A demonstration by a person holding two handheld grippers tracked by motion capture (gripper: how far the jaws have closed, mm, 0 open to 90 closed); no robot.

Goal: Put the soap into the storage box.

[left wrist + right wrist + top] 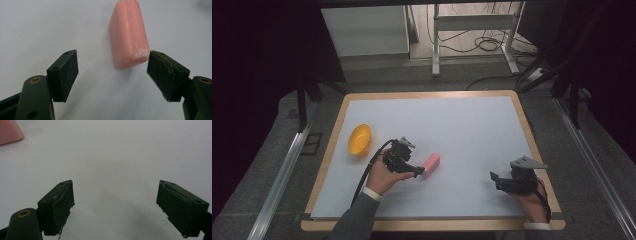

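A pink bar of soap [431,164] lies flat on the white table top, a little left of the middle. My left gripper [417,172] is right beside its near end, jaws open. In the left gripper view the pink bar [128,35] stretches away ahead, its near end just beyond the open gripper [112,70] and level with the right fingertip [160,67]; no pad presses on it. My right gripper [493,180] rests near the table's right front edge with its jaws wide open and nothing between them [115,202]. A corner of the pink bar [8,131] shows at the top left there.
An orange bowl [359,138] stands on the table at the left, behind my left hand. The white sheet [452,120] sits on a wooden board with a raised edge. Metal rails run along both sides of the table.
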